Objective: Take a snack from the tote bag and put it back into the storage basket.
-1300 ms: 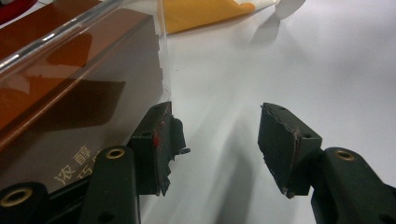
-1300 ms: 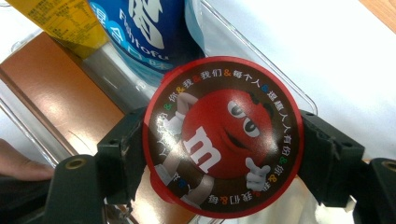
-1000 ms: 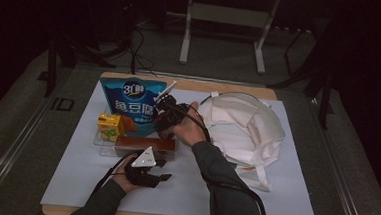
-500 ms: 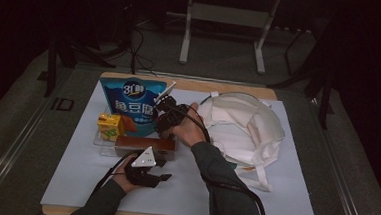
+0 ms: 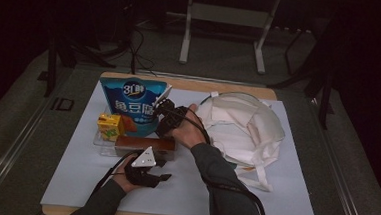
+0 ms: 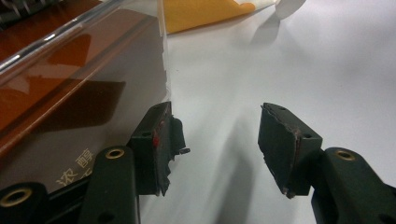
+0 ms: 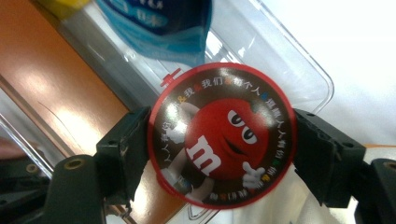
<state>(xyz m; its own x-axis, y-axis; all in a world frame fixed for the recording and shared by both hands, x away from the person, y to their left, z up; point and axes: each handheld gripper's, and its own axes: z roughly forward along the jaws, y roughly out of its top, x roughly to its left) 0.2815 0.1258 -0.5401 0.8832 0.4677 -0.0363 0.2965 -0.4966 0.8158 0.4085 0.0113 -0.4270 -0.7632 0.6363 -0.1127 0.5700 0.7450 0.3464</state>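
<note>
My right gripper is shut on a round red M&M's container, its lid facing the camera, held above a clear plastic tray. In the high view the right gripper hovers just right of the blue snack bag. My left gripper rests low on the white sheet near the front edge. Its jaws stand open with nothing between them. A long brown box in clear wrapping lies right beside its left jaw. That box lies in front of the blue bag.
A yellow juice carton stands left of the brown box, in the clear tray. A white cloth bag lies spread over the right half of the sheet. A stand's metal legs rise beyond the table.
</note>
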